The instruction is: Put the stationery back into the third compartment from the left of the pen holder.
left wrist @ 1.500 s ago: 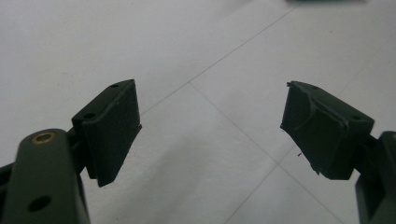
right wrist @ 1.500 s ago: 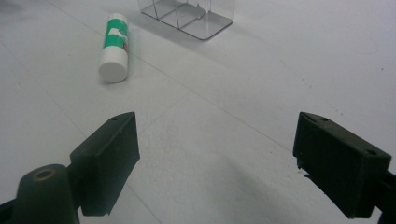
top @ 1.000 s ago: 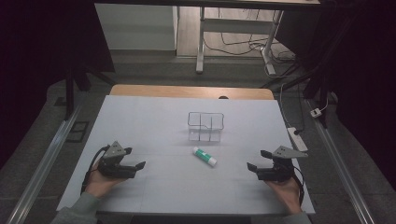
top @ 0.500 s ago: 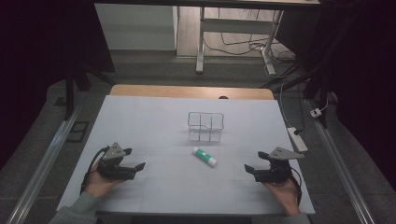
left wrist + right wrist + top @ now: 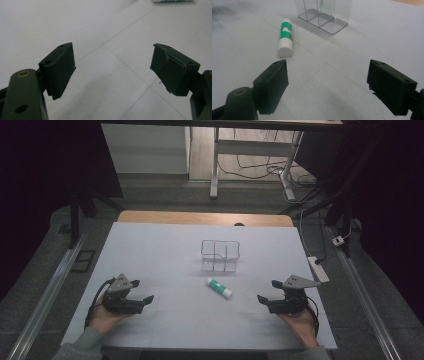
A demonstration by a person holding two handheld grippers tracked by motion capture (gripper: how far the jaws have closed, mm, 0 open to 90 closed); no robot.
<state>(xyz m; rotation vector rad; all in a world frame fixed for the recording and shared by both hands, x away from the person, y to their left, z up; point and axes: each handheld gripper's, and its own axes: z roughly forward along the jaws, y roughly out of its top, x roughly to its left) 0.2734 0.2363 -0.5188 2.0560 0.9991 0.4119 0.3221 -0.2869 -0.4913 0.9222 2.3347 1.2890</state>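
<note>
White paper covers the table (image 5: 165, 250), and on it lies a green-and-white glue stick with a white cap (image 5: 219, 287), flat on its side near the middle. Just beyond the stick stands a clear plastic organiser box with inner dividers (image 5: 220, 255), upright and apart from it; its compartments look empty.

In the high view the left gripper (image 5: 142, 300) sits low over the near left part of the table, held in the person's left hand (image 5: 102, 317), well apart from the glue stick. Its jaws stand wide apart with nothing between them; the left gripper view shows bare paper in the gap, and an edge of the stick at the top of that view.

On the near right, the right gripper (image 5: 264, 301) is held by the right hand (image 5: 300, 322), pointing toward the middle of the table. Its jaws are also spread wide and hold nothing. In the right gripper view the glue stick (image 5: 285, 37) lies ahead of the left-hand jaw, its white cap end nearest the gripper, not touching it, and the clear box (image 5: 324, 13) stands farther off behind.
</note>
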